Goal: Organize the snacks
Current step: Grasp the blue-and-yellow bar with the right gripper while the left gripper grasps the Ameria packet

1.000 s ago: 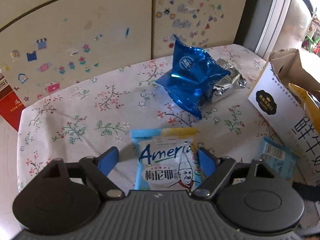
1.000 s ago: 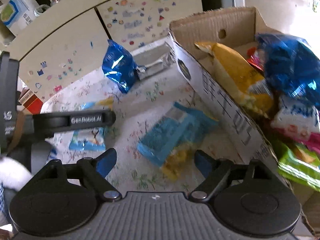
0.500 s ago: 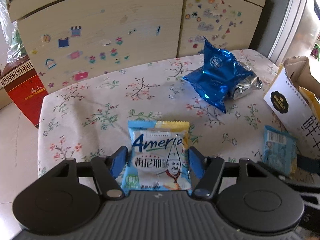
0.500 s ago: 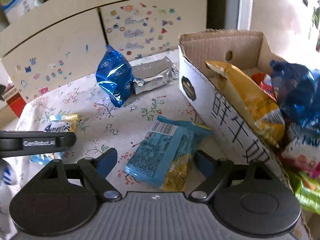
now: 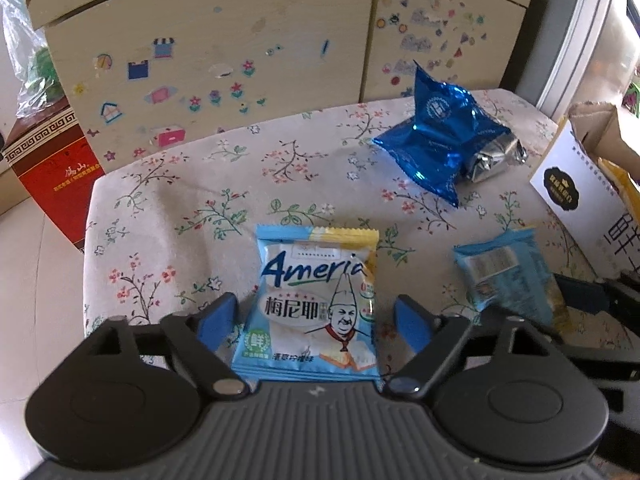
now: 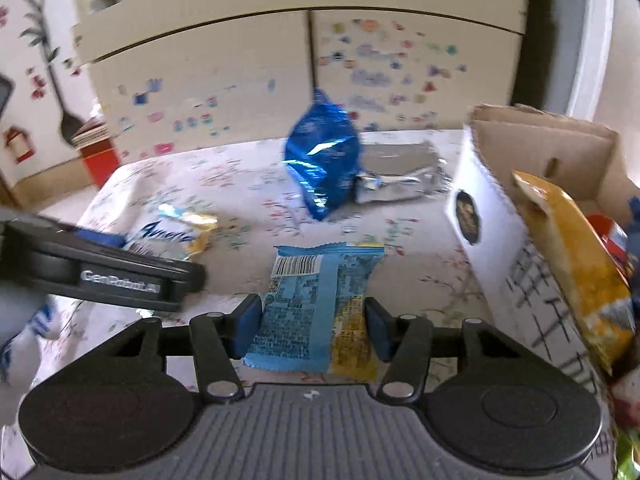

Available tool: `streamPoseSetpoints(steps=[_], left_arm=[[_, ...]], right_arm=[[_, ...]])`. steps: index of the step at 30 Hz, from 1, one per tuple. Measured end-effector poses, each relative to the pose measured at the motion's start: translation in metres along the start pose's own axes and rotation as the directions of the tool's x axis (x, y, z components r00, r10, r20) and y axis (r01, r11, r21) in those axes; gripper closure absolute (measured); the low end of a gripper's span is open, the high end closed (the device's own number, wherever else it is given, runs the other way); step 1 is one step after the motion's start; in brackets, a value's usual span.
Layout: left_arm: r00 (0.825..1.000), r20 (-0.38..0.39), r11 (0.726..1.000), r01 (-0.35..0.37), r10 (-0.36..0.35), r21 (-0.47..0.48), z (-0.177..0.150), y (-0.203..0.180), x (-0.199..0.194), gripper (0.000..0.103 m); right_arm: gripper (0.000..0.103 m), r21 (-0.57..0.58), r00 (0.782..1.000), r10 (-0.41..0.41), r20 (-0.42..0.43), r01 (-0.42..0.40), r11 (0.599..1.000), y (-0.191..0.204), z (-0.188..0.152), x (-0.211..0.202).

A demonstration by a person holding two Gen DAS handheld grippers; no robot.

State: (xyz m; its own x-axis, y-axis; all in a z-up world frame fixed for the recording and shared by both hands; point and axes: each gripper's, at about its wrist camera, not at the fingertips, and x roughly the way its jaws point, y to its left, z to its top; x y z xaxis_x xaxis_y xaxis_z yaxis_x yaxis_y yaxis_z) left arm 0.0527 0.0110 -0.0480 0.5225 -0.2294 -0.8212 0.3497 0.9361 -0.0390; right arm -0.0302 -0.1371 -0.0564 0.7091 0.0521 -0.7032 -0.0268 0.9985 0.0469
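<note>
A light blue and yellow "Ameria" snack packet (image 5: 316, 292) lies face up on the flowered tablecloth (image 5: 180, 208). My left gripper (image 5: 315, 322) straddles it with jaws opening, and a small gap shows at each pad. A second light blue packet (image 6: 316, 304), barcode side up, sits between the pads of my right gripper (image 6: 313, 328). Those jaws are closing, and both pads touch its edges. This packet (image 5: 512, 280) also shows in the left wrist view. The white cardboard snack box (image 6: 500, 248) stands just right of it.
A shiny blue foil bag (image 5: 440, 136) leans on a silver packet (image 5: 496, 160) at the table's far side. A yellow bag (image 6: 568, 248) and other snacks fill the box. A stickered cabinet (image 5: 240, 60) stands behind. The table's left edge (image 5: 90, 240) drops to the floor by a red carton (image 5: 52, 172).
The left jaws narrowed around the Ameria packet, then spread apart again. The right gripper rolled level, lined up with the barcode packet and narrowed its jaws onto it.
</note>
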Motion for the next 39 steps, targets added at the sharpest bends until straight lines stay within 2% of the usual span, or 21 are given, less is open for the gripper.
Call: streamPoseSetpoints(steps=[3,5,6,10,13,15,17,19,20,27,39], left_arm=[[1.0,-0.007,1.0,-0.003,0.003,-0.001,0.0,0.0,0.001,0.009],[1.0,-0.021,1.0,-0.015,0.015,-0.01,0.0,0.001,0.004,0.001],[0.999,-0.03,1.0,-0.022,0.021,-0.015,0.001,0.002,0.005,0.001],[0.999,-0.033,0.999,-0.027,0.027,-0.019,0.001,0.002,0.006,0.0],[0.999,-0.027,0.999,-0.03,0.029,-0.025,0.001,0.001,0.005,0.002],[0.999,-0.019,0.999,-0.033,0.033,-0.027,0.001,0.001,0.004,0.008],[1.0,-0.001,1.0,-0.018,0.018,-0.021,0.003,0.0,0.001,0.031],[1.0,0.007,1.0,-0.014,0.014,-0.019,0.006,-0.002,-0.002,0.045],[1.0,0.007,1.0,-0.016,0.016,-0.018,0.007,-0.003,-0.003,0.049],[0.999,0.023,0.999,-0.043,0.043,-0.021,0.009,-0.008,-0.009,0.051],[0.995,0.095,0.997,-0.012,0.019,-0.075,0.017,-0.016,-0.033,0.051]], right_arm=[[0.039,0.01,1.0,0.003,-0.004,-0.003,1.0,-0.002,0.0,0.0],[0.032,0.012,1.0,0.014,-0.011,-0.014,1.0,-0.002,0.002,0.0],[0.029,0.014,1.0,0.018,-0.015,-0.018,1.0,-0.002,0.002,0.0],[0.028,0.001,1.0,0.005,-0.019,-0.005,1.0,-0.001,0.003,0.004],[0.033,-0.025,1.0,-0.003,-0.021,0.002,1.0,-0.002,0.004,0.006],[0.041,-0.032,1.0,-0.007,-0.024,0.006,0.999,-0.002,0.005,0.006],[0.044,-0.024,1.0,0.006,-0.03,-0.007,1.0,-0.005,0.007,0.006],[0.045,0.005,0.999,0.025,-0.038,-0.024,1.0,-0.01,0.008,0.005],[0.045,0.017,0.999,0.031,-0.042,-0.031,0.999,-0.011,0.008,0.005],[0.045,0.025,0.999,0.045,-0.012,-0.045,0.999,-0.016,0.014,-0.009],[0.045,0.048,0.995,0.082,0.051,-0.085,0.995,-0.033,0.025,-0.035]])
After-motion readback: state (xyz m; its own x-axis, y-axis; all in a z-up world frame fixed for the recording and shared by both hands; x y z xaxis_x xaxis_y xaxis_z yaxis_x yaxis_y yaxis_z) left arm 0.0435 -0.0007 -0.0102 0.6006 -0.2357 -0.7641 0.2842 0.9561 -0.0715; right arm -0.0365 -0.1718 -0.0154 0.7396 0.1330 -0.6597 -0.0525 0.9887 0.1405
